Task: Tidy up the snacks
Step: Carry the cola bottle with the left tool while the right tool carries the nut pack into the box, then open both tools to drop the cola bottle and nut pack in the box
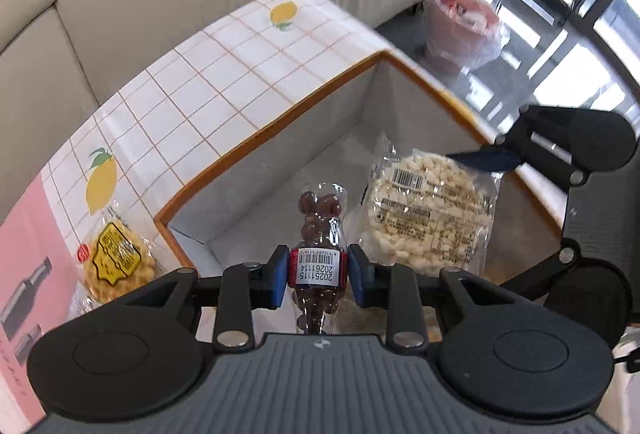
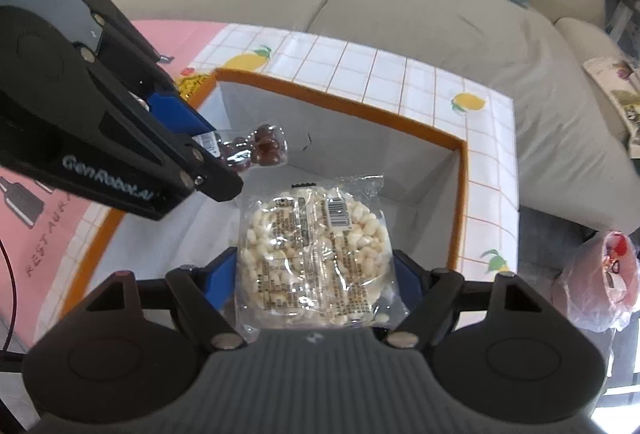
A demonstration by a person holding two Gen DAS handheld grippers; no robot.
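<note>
Both snacks hang over the open box (image 1: 280, 137) at mid-frame, so the step in hand is the drop-off. The left gripper (image 1: 319, 272) pinches a slim pack of chocolate balls (image 1: 319, 234) at its label; the right gripper (image 2: 314, 276) clamps a round rice cake (image 2: 316, 250) across its width. A yellow snack (image 1: 118, 258) waits on the cloth at lower left. Next, each should probably sink lower into the box, then spread its jaws, keeping the two packs side by side.
</note>
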